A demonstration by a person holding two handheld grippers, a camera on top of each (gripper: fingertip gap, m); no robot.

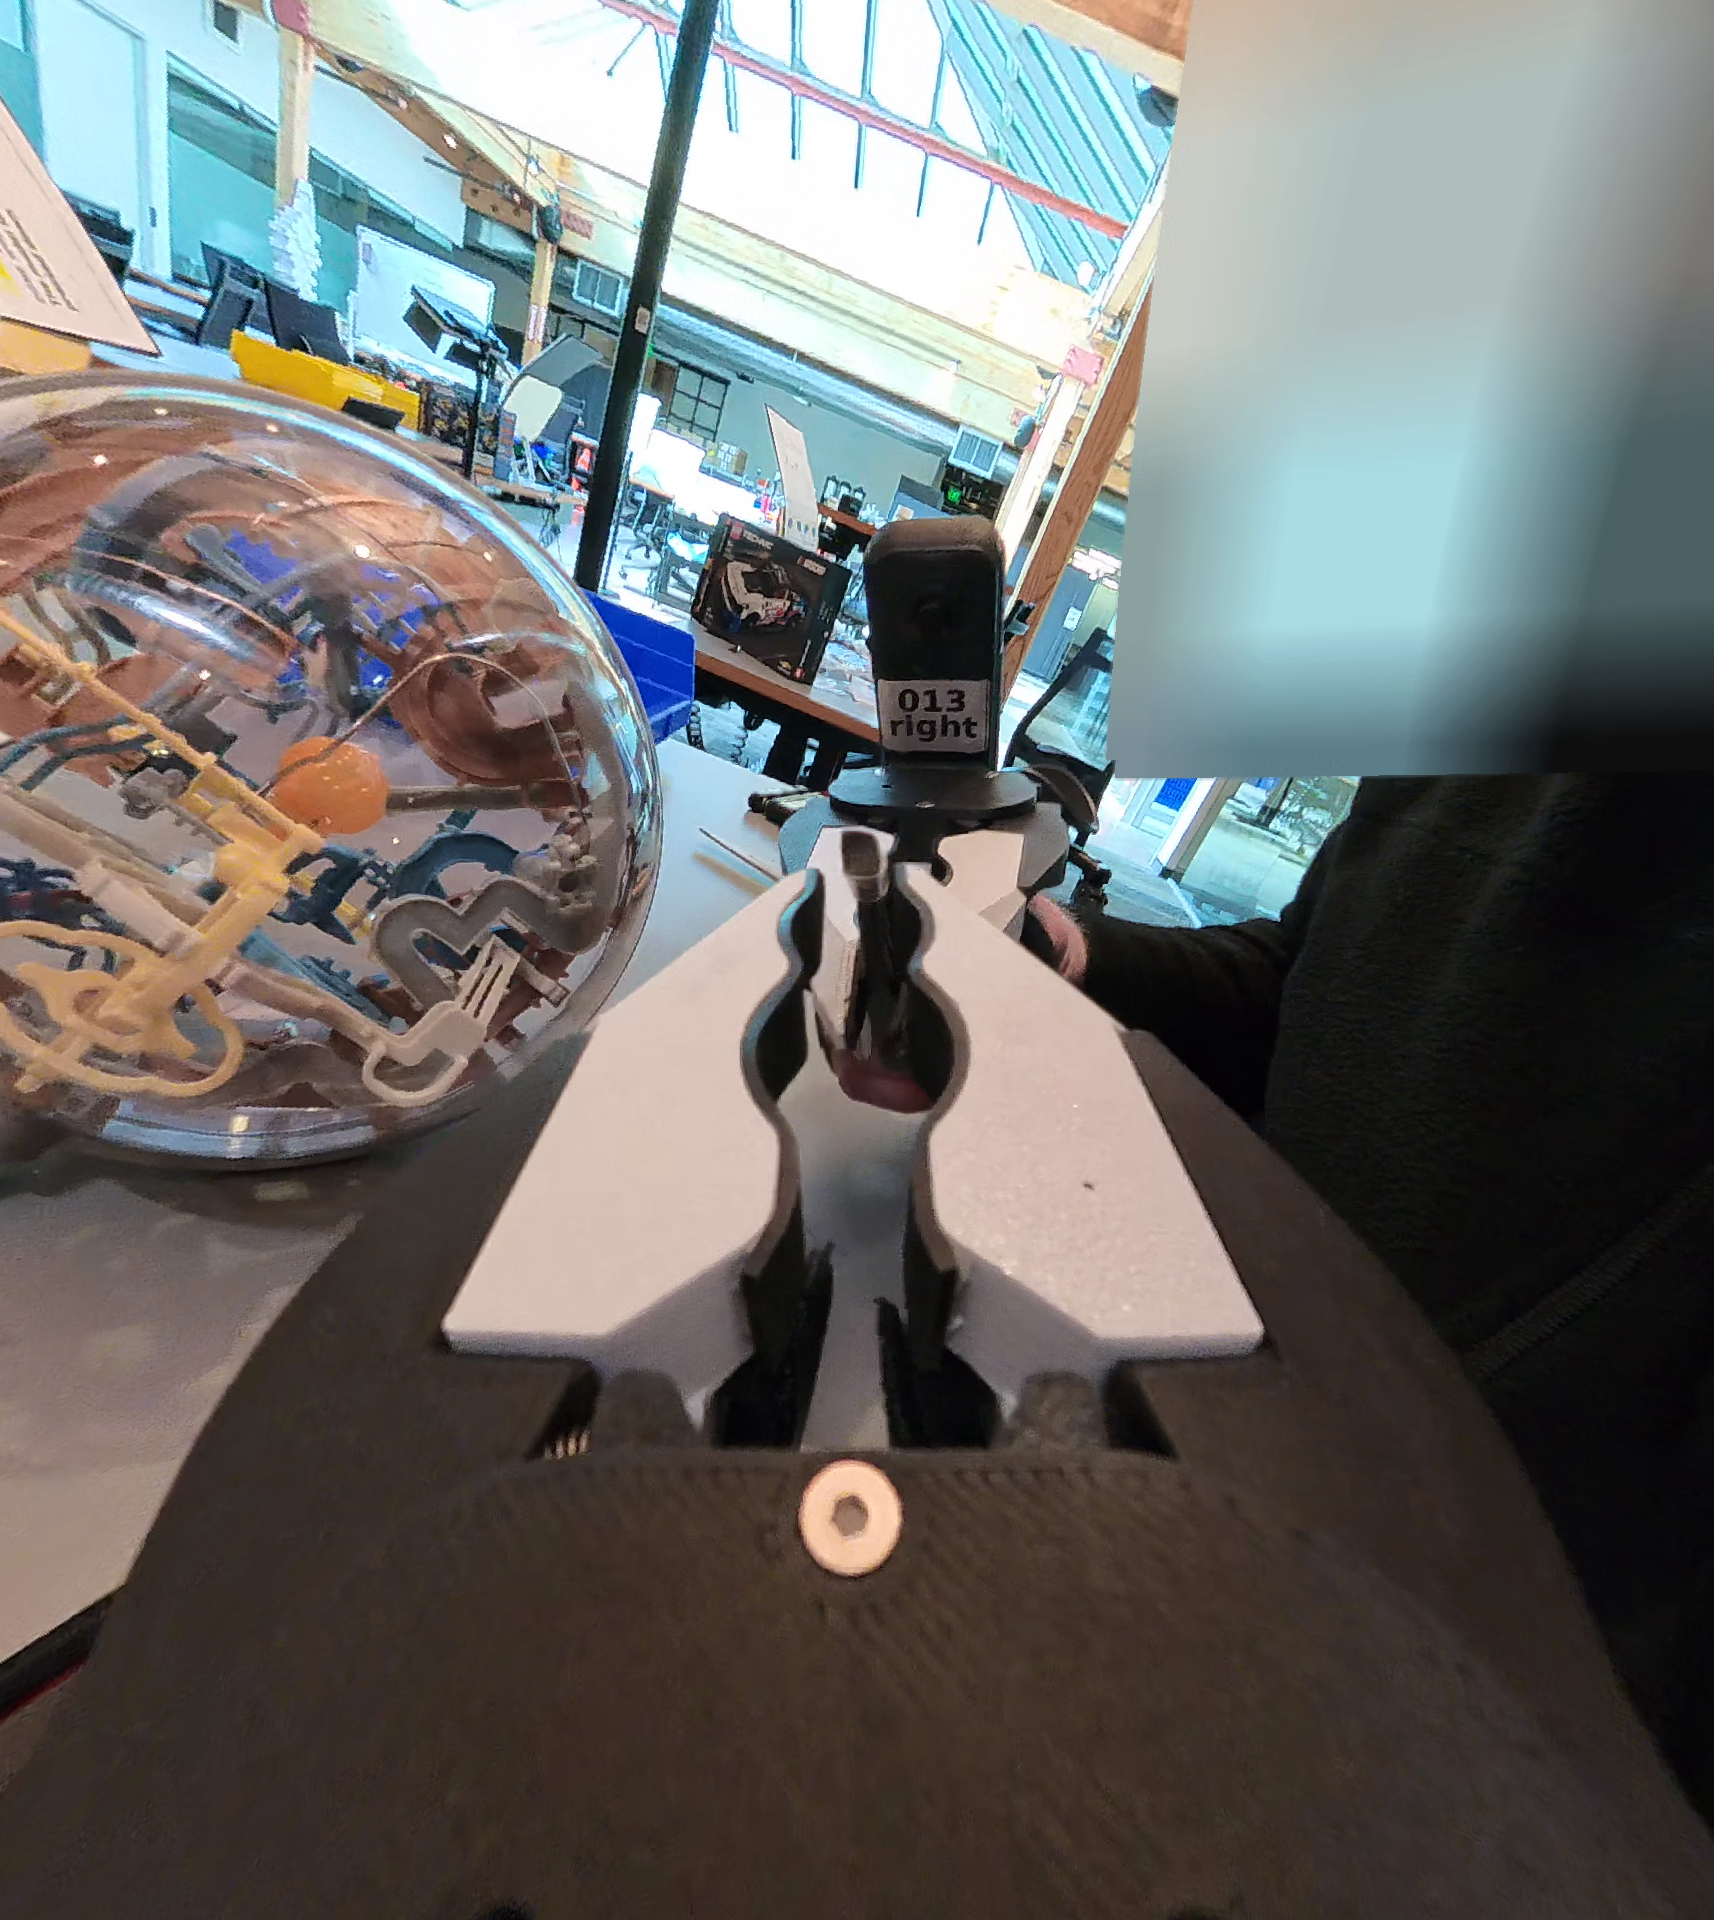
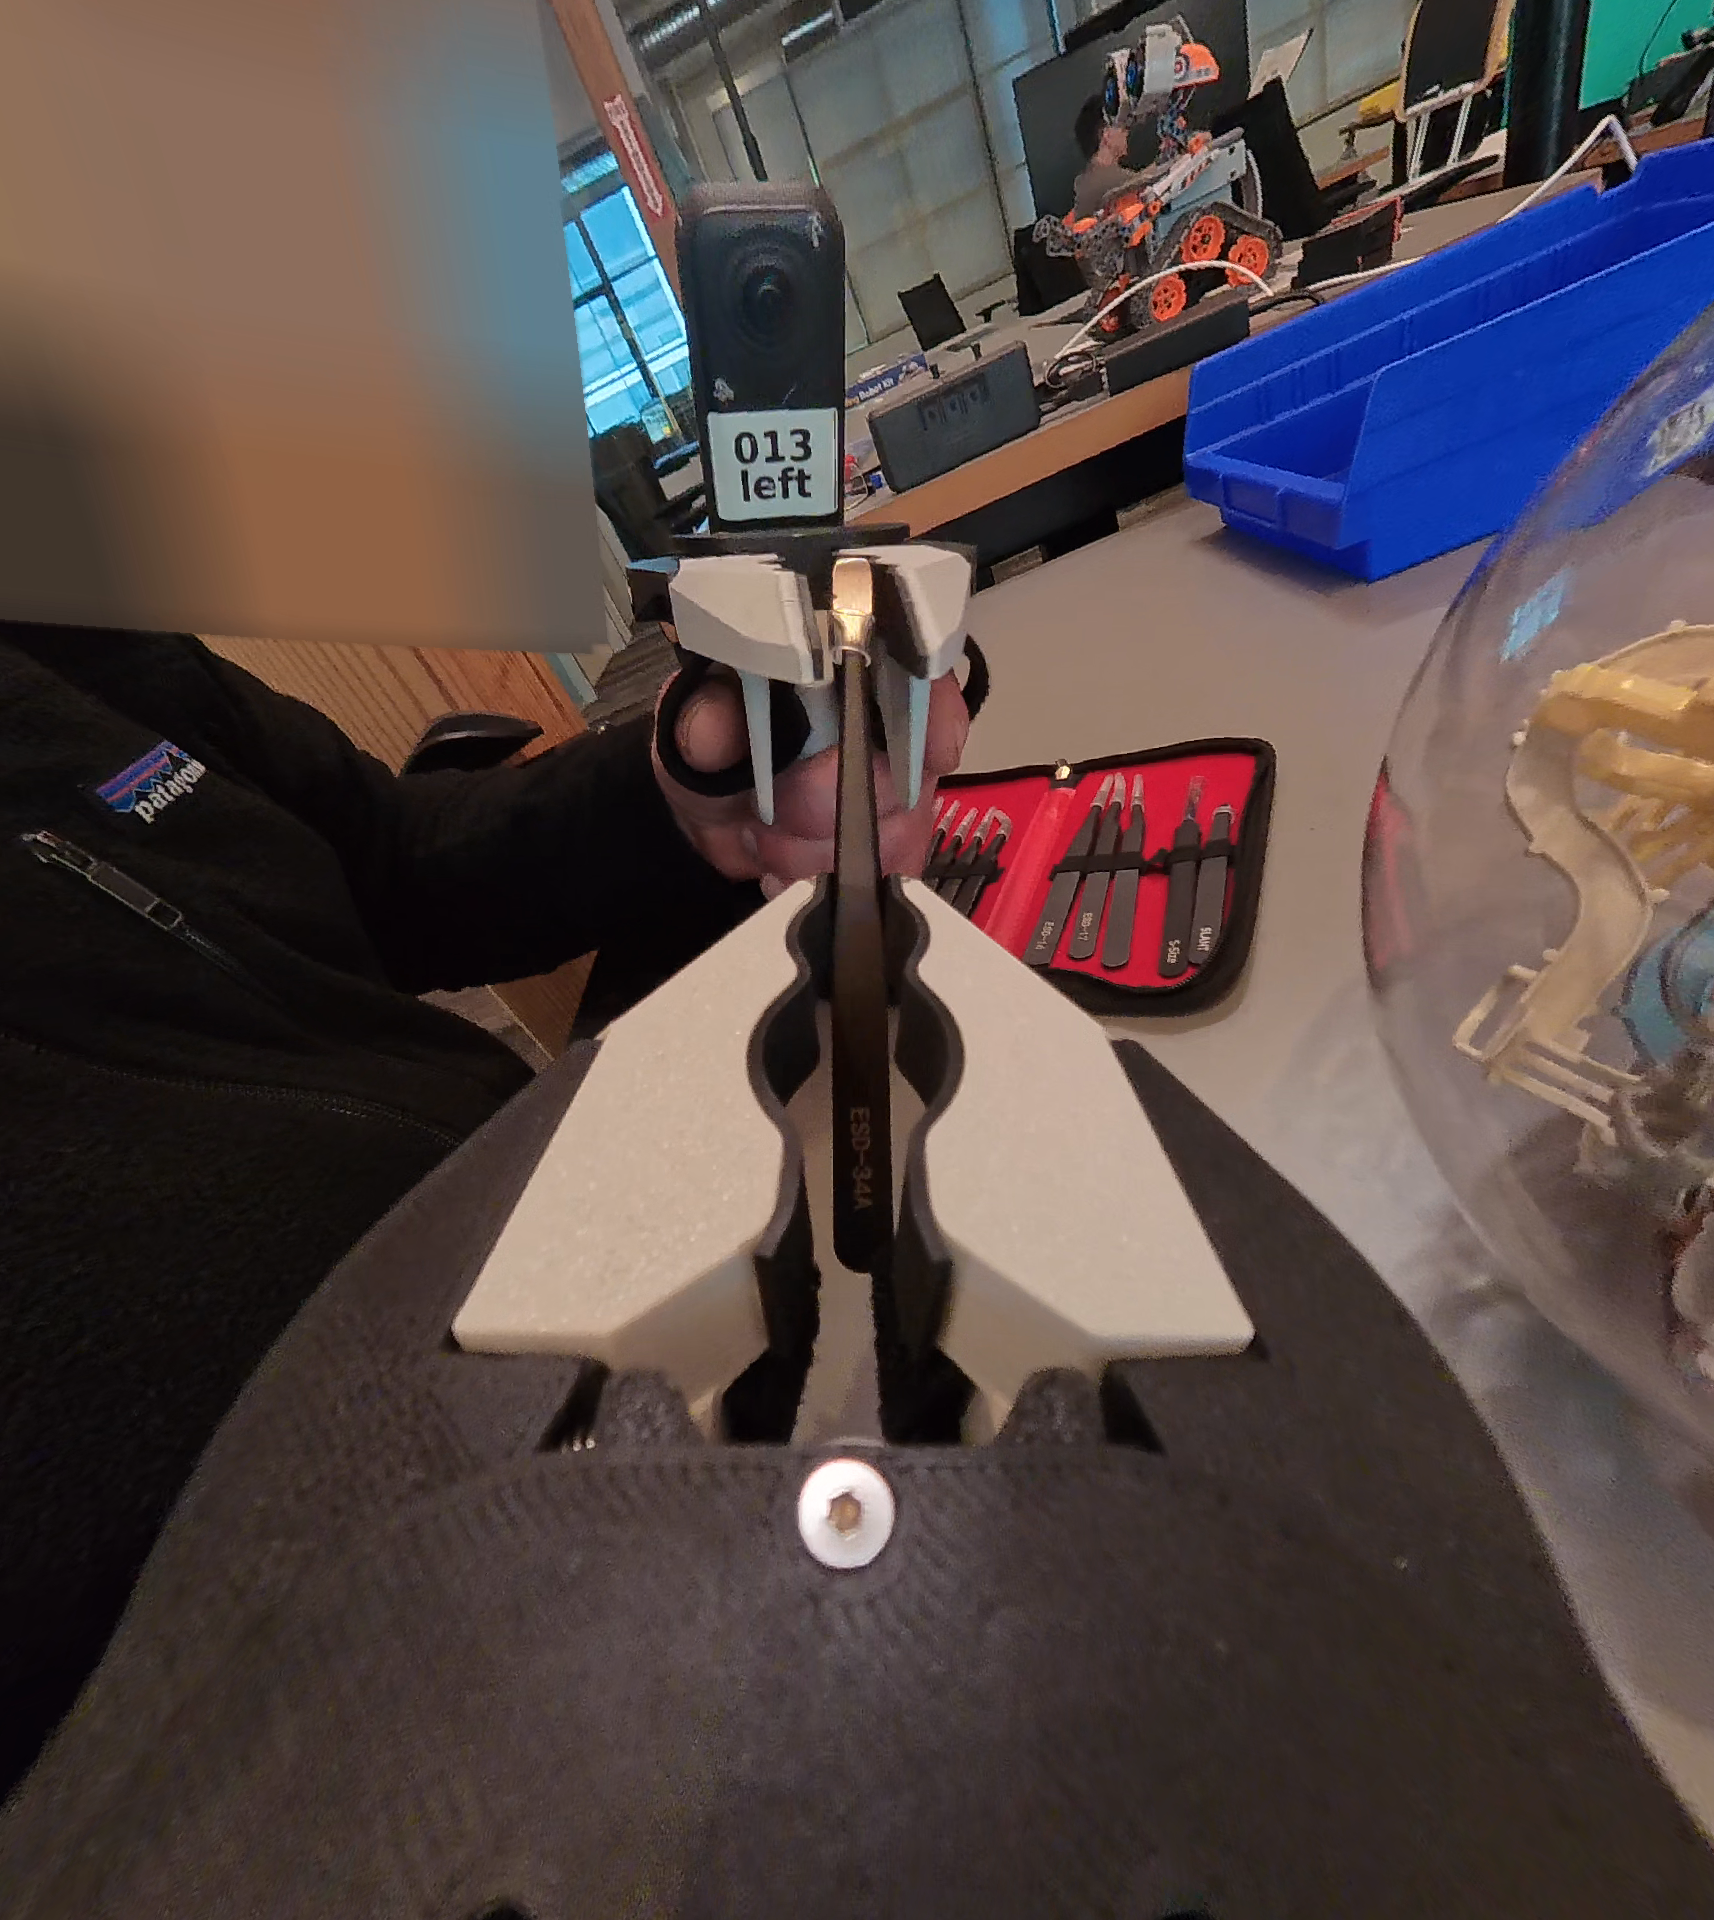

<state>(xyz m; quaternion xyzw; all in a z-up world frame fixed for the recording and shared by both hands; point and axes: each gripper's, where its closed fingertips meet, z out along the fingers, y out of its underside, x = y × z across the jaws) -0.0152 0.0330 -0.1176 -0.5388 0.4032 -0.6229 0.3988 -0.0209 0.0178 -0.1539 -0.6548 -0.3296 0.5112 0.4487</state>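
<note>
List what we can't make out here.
- Ball: cut by left edge, left view; right edge, right view.
- Left claw grip on tweezers: unclear, tip foreshortened in left view.
- Case tools: partly behind right claw, right view.
- Person's head: blur patch, both views.

Black tweezers (image 2: 858, 1039); red-lined case (image 2: 1102, 873); blue bin (image 2: 1455, 416); grey table (image 2: 1196, 644) (sphere (image 1: 240, 769) clear).

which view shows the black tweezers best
The right wrist view: the black tweezers run lengthwise between the right gripper fingers, their silver tip at the left gripper. The left wrist view shows them only end-on, foreshortened between the two grippers.
</note>
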